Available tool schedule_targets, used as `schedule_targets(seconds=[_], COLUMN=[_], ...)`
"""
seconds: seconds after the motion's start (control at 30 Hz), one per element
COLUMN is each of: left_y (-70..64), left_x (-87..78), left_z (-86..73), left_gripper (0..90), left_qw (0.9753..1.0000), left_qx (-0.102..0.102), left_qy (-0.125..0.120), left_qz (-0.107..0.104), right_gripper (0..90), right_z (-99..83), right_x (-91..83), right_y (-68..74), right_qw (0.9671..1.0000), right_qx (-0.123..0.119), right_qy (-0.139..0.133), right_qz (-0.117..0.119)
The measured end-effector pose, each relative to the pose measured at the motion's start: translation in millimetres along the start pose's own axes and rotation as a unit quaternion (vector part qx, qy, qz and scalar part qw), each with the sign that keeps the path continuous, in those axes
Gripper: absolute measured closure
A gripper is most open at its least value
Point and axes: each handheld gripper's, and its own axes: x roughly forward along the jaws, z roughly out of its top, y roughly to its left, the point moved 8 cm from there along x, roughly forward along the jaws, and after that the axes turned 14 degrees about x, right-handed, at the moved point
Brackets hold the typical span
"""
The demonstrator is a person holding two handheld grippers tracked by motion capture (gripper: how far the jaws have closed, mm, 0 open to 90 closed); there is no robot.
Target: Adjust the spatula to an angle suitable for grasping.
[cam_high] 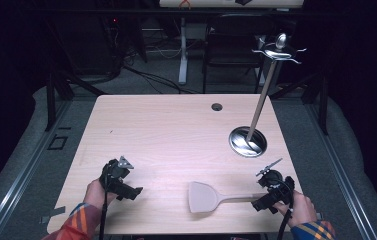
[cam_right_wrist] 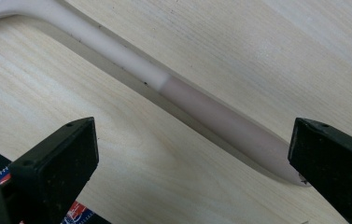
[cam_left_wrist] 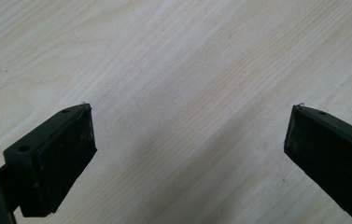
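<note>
A beige spatula lies flat on the wooden table near the front edge, blade to the left, handle pointing right. My right gripper is at the handle's end and stands open. In the right gripper view the spatula handle runs diagonally between the wide-apart jaws, its tip close to the right jaw, and nothing grips it. My left gripper is at the front left and is open. In the left gripper view my left gripper has bare wood between its jaws.
A metal stand with hooks on top rises from a round shiny base at the table's right. A small dark grommet hole sits near the far edge. A chair and a desk leg stand beyond the table.
</note>
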Motion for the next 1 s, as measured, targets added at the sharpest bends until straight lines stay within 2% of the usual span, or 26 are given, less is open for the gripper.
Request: schedule_targets(seconds=[0.07, 0.1, 0.2, 0.33, 0.37, 0.4, 0.47, 0.5, 0.53, 0.6, 0.63, 0.7, 0.73, 0.77, 0.8, 0.9, 0.93, 0.97, 1.0], left_y=[0.2, 0.5, 1.1, 2.0, 1.3, 0.9, 0.8, 0.8, 0.8, 0.7, 0.7, 0.3, 0.2, 0.5, 0.6, 0.8, 0.7, 0.7, 0.5], left_x=[0.0, -0.1, 0.3, 0.8, 0.6, 0.5, 0.2, -0.1, -0.3, -0.8, -0.8, -0.7, -0.6, -0.6, -0.4, -0.7, -0.8, -0.8, -0.9], left_z=[0.3, 0.5, 0.2, -0.6, -0.4, -0.3, -0.4, -0.4, -0.4, 0.1, 0.1, 0.5, 0.5, 0.4, 0.4, 0.0, 0.3, 0.3, 0.5], left_gripper=[1.8, 1.8, 1.8, 1.7, 1.8, 1.8, 1.8, 1.8, 1.7, 1.8, 1.8, 1.8, 1.8, 1.8, 1.8, 1.9, 2.0, 2.0, 2.0], left_qw=[1.0000, 1.0000, 1.0000, 1.0000, 1.0000, 1.0000, 1.0000, 1.0000, 1.0000, 1.0000, 1.0000, 1.0000, 1.0000, 1.0000, 1.0000, 1.0000, 1.0000, 1.0000, 1.0000], left_qx=[0.000, -0.001, -0.003, -0.003, -0.004, -0.003, -0.001, -0.001, -0.001, -0.002, -0.002, -0.001, 0.000, 0.000, -0.001, -0.002, -0.001, -0.001, -0.001], left_qy=[-0.001, -0.003, -0.003, -0.003, -0.005, -0.004, -0.002, -0.002, -0.002, -0.003, -0.003, -0.002, -0.002, -0.002, -0.004, -0.003, -0.004, -0.004, -0.004], left_qz=[0.000, 0.000, 0.001, 0.000, -0.001, -0.001, 0.000, 0.000, 0.000, 0.001, 0.001, 0.003, 0.002, 0.001, 0.000, 0.000, 0.000, 0.000, 0.001], right_gripper=[2.2, 2.9, 4.0, 6.0, 9.4, 11.3, 13.4, 14.8, 17.1, 26.6, 26.6, 35.5, 39.4, 45.3, 49.0, 63.5, 72.2, 72.2, 74.7], right_z=[-0.4, -1.2, -0.2, -0.5, -0.8, -1.3, -1.7, -1.3, -1.6, -2.5, -2.5, -4.3, -4.3, -5.8, -5.0, -9.0, -10.8, -10.8, -10.5], right_x=[-0.2, -1.8, -2.2, -2.2, -1.1, -2.4, -3.2, -2.3, -3.5, -4.7, -4.7, -5.0, -3.1, -4.9, -1.3, -5.4, -6.1, -6.1, -2.0], right_y=[-0.7, -2.9, -4.9, -6.1, -5.1, -6.2, -5.6, -4.3, -5.6, -7.8, -7.8, -9.9, -10.1, -12.7, -10.4, -15.5, -17.6, -17.6, -15.4], right_qw=[1.0000, 0.9998, 0.9997, 0.9997, 0.9997, 0.9997, 0.9997, 0.9996, 0.9995, 0.9992, 0.9992, 0.9990, 0.9986, 0.9987, 0.9982, 0.9986, 0.9982, 0.9982, 0.9983], right_qx=[-0.001, -0.007, -0.001, 0.001, 0.008, 0.003, 0.005, 0.013, 0.009, 0.010, 0.010, 0.017, 0.030, 0.026, 0.046, 0.025, 0.023, 0.023, 0.046], right_qy=[0.001, 0.009, 0.003, 0.008, 0.001, 0.005, 0.004, -0.007, -0.003, -0.001, -0.001, 0.001, -0.010, 0.004, -0.018, 0.022, 0.035, 0.035, 0.014], right_qz=[-0.005, -0.017, -0.023, -0.022, -0.021, -0.026, -0.025, -0.023, -0.029, -0.039, -0.039, -0.041, -0.041, -0.044, -0.032, -0.041, -0.042, -0.042, -0.032])
